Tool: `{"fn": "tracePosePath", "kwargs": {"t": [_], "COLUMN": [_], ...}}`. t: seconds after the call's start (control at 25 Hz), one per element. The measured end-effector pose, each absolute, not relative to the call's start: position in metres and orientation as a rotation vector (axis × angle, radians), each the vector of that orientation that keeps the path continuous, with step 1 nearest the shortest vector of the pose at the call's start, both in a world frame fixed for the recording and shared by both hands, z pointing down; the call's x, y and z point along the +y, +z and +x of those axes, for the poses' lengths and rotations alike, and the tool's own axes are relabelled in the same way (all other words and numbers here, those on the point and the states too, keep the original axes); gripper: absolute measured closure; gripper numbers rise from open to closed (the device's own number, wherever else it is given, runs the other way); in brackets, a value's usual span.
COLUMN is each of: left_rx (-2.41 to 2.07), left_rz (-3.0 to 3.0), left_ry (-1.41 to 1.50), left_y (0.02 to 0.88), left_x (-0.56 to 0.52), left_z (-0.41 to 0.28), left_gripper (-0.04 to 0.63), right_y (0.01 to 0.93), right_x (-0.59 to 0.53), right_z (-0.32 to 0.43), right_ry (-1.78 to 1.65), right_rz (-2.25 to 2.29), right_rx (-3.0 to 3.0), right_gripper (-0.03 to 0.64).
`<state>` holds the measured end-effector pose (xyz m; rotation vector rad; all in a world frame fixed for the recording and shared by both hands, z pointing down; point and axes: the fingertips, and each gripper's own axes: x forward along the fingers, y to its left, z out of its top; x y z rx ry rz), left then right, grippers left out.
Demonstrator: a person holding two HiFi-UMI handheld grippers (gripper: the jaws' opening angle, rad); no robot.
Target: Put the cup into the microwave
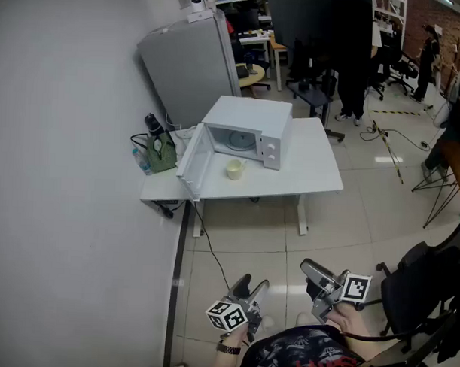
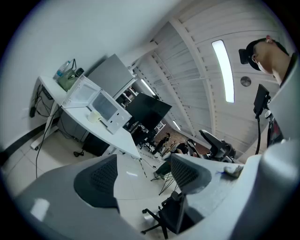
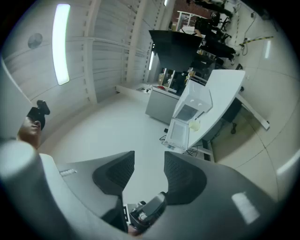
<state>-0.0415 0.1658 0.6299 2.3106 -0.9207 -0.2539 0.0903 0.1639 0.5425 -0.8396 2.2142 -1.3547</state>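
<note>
Left gripper point(image 2: 143, 176) jaws apart, ceiling light point(image 2: 224, 70) in gripper views only

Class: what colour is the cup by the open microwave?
The small cup is pale yellow; head view shows it best.

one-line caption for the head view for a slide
Left gripper and right gripper, both open and empty, face a white table where a cup sits before the open microwave.
</note>
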Motion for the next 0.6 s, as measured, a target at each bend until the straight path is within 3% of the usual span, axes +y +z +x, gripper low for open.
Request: {"fn": "tracePosePath", "kwargs": {"t": [0.04,0.12,0.32,0.48,0.6], "left_rx": [-0.893,-0.836,-0.706,-0.640,-0.652], "left_rz": [2.330,2.366,2.493,2.685,2.753], "left_ry": [-0.229,-0.187,-0.154,-0.062,0.012], "left_y": [0.627,0.619,0.587,0.559,0.553], "left_x": [0.173,0.188,0.211,0.231,0.243], "left_z": [-0.035,-0.021,0.020,0.054,0.061], "left_gripper": [0.252,0.310,0.359,0.513,0.573], "right_y": [0.535,0.516,0.478,0.477,0.485], "right_x": [0.172,0.191,0.225,0.222,0.224], "right_z": [0.091,0.095,0.128,0.156,0.158], "right_ry": [-1.291,-1.154,-0.922,-0.814,-0.693], "right_rz": [-0.823,-0.754,-0.547,-0.689,-0.837], "right_rx": [2.240,2.268,2.233,2.275,2.413], "right_gripper": [0.445,0.617,0.617,0.617,0.617]}}
